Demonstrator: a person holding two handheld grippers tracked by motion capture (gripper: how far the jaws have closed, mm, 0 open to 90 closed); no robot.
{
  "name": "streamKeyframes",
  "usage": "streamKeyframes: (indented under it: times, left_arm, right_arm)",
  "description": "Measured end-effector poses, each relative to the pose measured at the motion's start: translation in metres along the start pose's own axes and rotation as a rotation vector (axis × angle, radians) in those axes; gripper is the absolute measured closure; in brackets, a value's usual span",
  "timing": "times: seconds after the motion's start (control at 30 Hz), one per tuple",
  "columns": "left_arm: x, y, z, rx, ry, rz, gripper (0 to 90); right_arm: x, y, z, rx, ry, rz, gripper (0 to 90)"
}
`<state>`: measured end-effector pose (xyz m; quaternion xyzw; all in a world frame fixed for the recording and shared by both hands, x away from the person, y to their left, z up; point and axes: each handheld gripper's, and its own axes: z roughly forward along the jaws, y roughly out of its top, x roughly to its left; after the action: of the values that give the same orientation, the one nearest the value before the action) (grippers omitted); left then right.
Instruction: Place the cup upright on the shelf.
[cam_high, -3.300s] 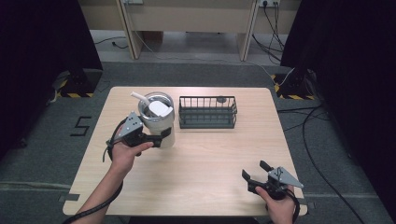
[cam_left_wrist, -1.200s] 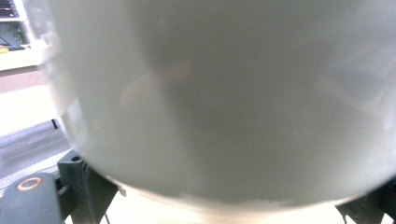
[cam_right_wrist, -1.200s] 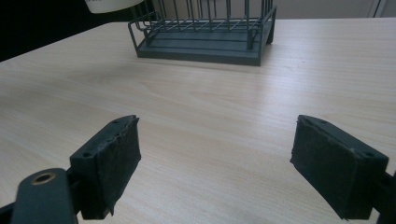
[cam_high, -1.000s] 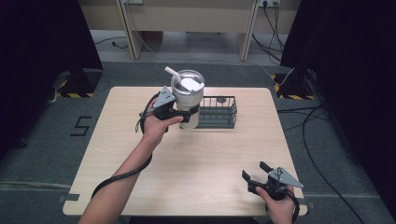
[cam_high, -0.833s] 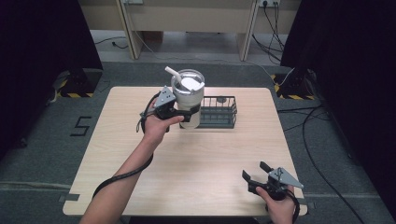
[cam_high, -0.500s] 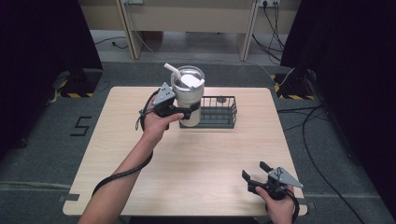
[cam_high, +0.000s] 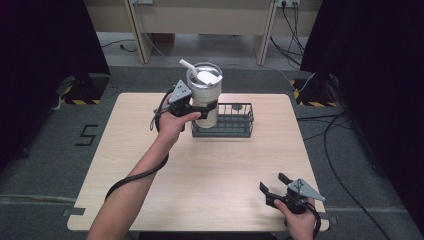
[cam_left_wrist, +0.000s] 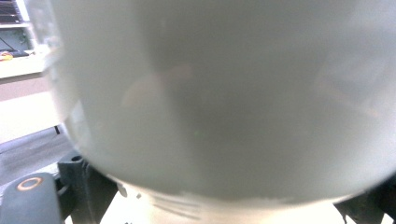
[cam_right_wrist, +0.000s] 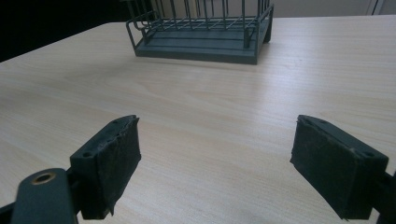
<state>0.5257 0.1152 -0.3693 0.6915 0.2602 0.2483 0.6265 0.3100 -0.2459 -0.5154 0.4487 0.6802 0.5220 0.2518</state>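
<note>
Tumbler (cam_high: 205, 97) with a straw (cam_high: 187, 66), clamped in the left tool (cam_high: 200, 111), hangs above the wire basket's (cam_high: 235, 123) near-left end. Right tool (cam_high: 276, 189) rests jaws apart, well away on the surface (cam_high: 215, 170).

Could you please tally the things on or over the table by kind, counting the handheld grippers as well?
Tumblers with lid and straw: 1 (tumbler, held over the basket's left end)
Wire baskets: 1 (basket)
Grippers: 2 (left gripper, right gripper)
Total: 4
</note>
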Motion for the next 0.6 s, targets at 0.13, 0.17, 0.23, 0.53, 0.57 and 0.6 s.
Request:
streamKeyframes:
  times: [0.13, 0.17, 0.23, 0.53, 0.57, 0.6]
  left_arm:
    - [0.003, 0.001, 0.008, 0.009, 0.009, 0.0, 10.2]
    - [0.004, 0.002, 0.011, 0.013, 0.013, 0.002, 10.2]
    - [0.008, 0.003, 0.019, 0.021, 0.025, 0.024, 10.1]
    - [0.013, 0.001, 0.039, 0.027, 0.035, -0.022, 10.1]
    - [0.013, 0.001, 0.039, 0.027, 0.035, -0.022, 10.1]
    - [0.013, 0.001, 0.041, 0.03, 0.038, -0.02, 10.1]
  right_arm:
    - [0.0, 0.0, 0.0, 0.002, -0.002, 0.004, 15.9]
    - [-0.001, 0.0, 0.0, 0.001, -0.002, 0.004, 15.8]
    - [-0.001, -0.001, 0.0, 0.003, -0.001, 0.011, 15.9]
    - [-0.002, -0.001, -0.001, 0.003, 0.0, 0.009, 15.9]
    - [-0.002, -0.001, -0.001, 0.003, 0.0, 0.009, 15.9]
    - [-0.002, -0.001, -0.001, 0.002, 0.0, 0.007, 15.9]
